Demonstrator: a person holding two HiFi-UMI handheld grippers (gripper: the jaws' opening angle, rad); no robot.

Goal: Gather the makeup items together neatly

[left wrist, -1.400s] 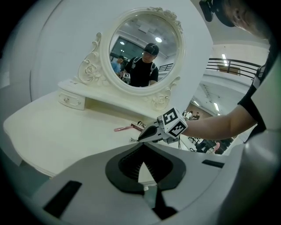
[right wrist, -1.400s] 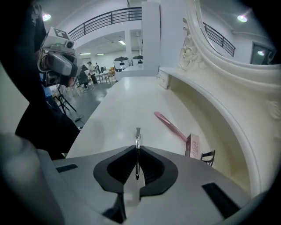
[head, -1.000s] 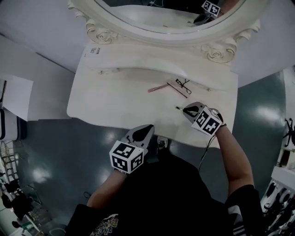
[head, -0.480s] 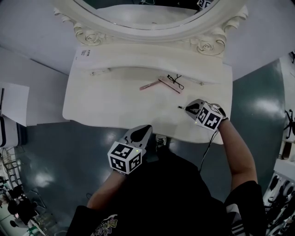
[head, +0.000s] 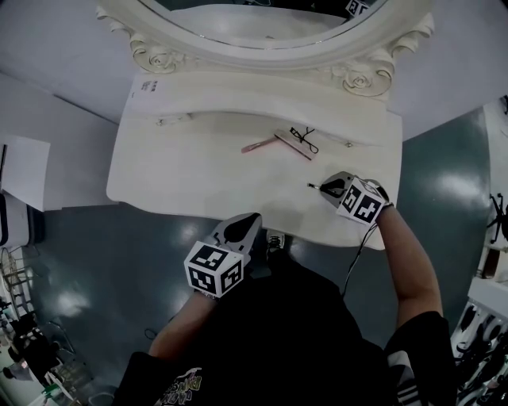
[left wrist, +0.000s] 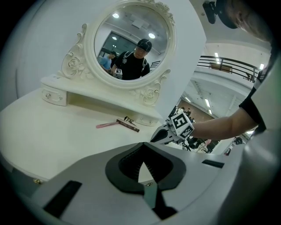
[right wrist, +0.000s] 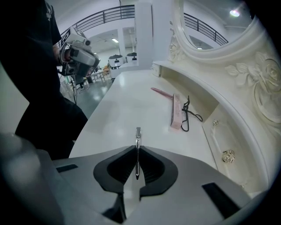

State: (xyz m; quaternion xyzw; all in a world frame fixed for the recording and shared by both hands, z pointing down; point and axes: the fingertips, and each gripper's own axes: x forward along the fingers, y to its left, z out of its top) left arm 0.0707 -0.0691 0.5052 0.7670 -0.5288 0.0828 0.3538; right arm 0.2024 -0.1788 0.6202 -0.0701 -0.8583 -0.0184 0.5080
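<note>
A pink pencil [head: 259, 146], a long pink box [head: 291, 145] and a black eyelash curler [head: 304, 138] lie close together under the shelf of the white dressing table [head: 182, 174]. In the right gripper view the pencil [right wrist: 161, 92], the box [right wrist: 176, 116] and the curler [right wrist: 189, 115] lie ahead. My right gripper [head: 317, 188] hovers near the table's front right, shut on a thin metal tool [right wrist: 138, 136] that sticks out past its tips. My left gripper [head: 252, 218] hangs off the table's front edge, shut and holding nothing.
An oval mirror [head: 262, 24] in a carved white frame stands at the back. The raised shelf has a small drawer with a knob [right wrist: 227, 156] at the right. A white label [head: 152, 86] sits at the shelf's left end. Grey floor surrounds the table.
My right gripper with the metal tool has shifted a little to the right of the grouped items and lower. The left gripper has kept still.
</note>
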